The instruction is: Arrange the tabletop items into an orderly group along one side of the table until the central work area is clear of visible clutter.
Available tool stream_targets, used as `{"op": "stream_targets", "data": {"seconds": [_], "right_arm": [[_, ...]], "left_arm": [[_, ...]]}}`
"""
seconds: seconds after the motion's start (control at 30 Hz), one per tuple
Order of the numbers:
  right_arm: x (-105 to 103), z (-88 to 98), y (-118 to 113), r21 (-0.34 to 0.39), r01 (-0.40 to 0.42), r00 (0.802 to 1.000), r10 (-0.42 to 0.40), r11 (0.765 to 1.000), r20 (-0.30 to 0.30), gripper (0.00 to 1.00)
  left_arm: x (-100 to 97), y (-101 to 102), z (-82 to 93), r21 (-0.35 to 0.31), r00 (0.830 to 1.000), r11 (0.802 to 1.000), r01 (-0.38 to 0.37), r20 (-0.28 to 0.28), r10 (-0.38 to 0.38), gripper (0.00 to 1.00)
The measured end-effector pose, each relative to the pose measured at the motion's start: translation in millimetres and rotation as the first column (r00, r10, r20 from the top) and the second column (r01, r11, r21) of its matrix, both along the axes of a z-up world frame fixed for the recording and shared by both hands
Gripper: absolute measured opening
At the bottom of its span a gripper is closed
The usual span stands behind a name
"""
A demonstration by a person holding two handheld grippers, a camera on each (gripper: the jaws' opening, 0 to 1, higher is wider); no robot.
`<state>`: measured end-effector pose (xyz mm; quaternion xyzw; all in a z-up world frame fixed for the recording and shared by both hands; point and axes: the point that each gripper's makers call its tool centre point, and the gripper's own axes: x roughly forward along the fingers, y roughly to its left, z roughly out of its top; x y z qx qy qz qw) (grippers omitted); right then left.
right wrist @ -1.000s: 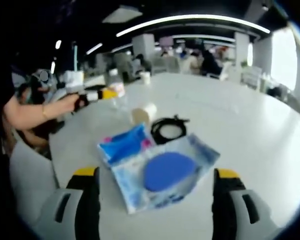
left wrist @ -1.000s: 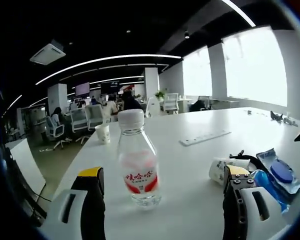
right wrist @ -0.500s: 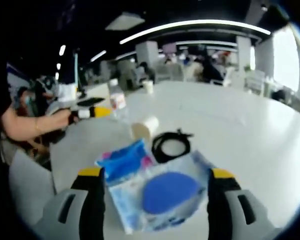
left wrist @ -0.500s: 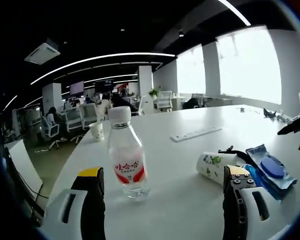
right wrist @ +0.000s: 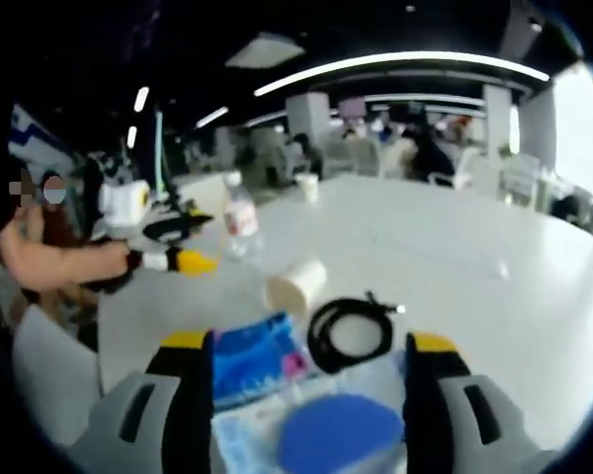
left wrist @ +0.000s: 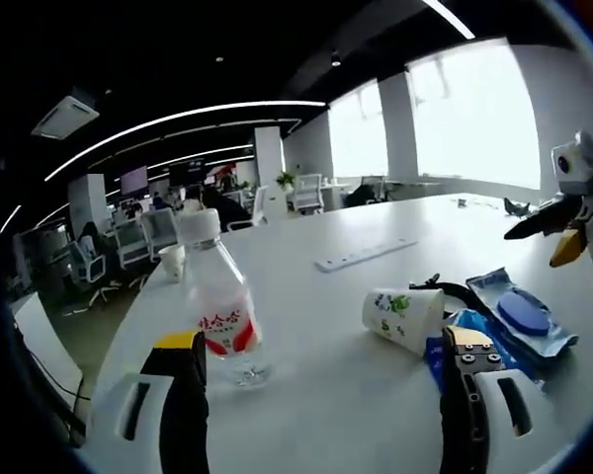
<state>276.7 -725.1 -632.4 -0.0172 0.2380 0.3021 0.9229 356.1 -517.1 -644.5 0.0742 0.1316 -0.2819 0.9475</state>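
A clear water bottle (left wrist: 217, 316) with a red label and white cap stands on the white table (left wrist: 316, 326), just ahead of my left jaw. My left gripper (left wrist: 326, 395) is open with nothing between its jaws. A paper cup (left wrist: 403, 318) lies on its side, beside a coiled black cable (left wrist: 457, 292) and blue plastic packets (left wrist: 519, 316). My right gripper (right wrist: 309, 395) is open and low over the blue packets (right wrist: 262, 357), with the cable (right wrist: 351, 331), the tipped cup (right wrist: 296, 284) and the bottle (right wrist: 240, 215) beyond. A hand holds the left gripper (right wrist: 200, 245) by the bottle. The right gripper (left wrist: 549, 235) hangs over the packets.
A white power strip (left wrist: 366, 254) lies farther up the table. An upright paper cup (left wrist: 171, 260) stands near the far edge, also visible in the right gripper view (right wrist: 307, 186). Office chairs and seated people fill the room behind. The table drops off at the left (left wrist: 119, 346).
My left gripper has drawn back from the bottle, which now looks smaller and further left. My right gripper has come lower and closer over the blue packets.
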Motion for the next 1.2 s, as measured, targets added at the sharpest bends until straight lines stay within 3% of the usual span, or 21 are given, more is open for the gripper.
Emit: {"op": "stream_targets", "data": {"seconds": [0.23, 0.7, 1.2], "right_arm": [[12.2, -4.2, 11.6, -0.004, -0.012, 1.0, 0.012, 1.0, 0.014, 0.74], [44.8, -16.4, 35.4, -0.038, -0.045, 0.996, 0.048, 0.998, 0.081, 0.5], [73.6, -48.0, 50.6, -0.128, -0.086, 0.989, 0.101, 0.988, 0.111, 0.26]], "left_arm": [[-4.5, -6.7, -2.7, -0.01, 1.0, 1.0, 0.023, -0.005, -0.023, 0.97], [-10.0, -19.8, -16.3, -0.035, 0.998, 0.998, 0.058, -0.037, -0.06, 0.9], [-5.9, -32.3, -29.1, -0.031, 0.994, 0.996, 0.088, -0.055, -0.089, 0.84]]}}
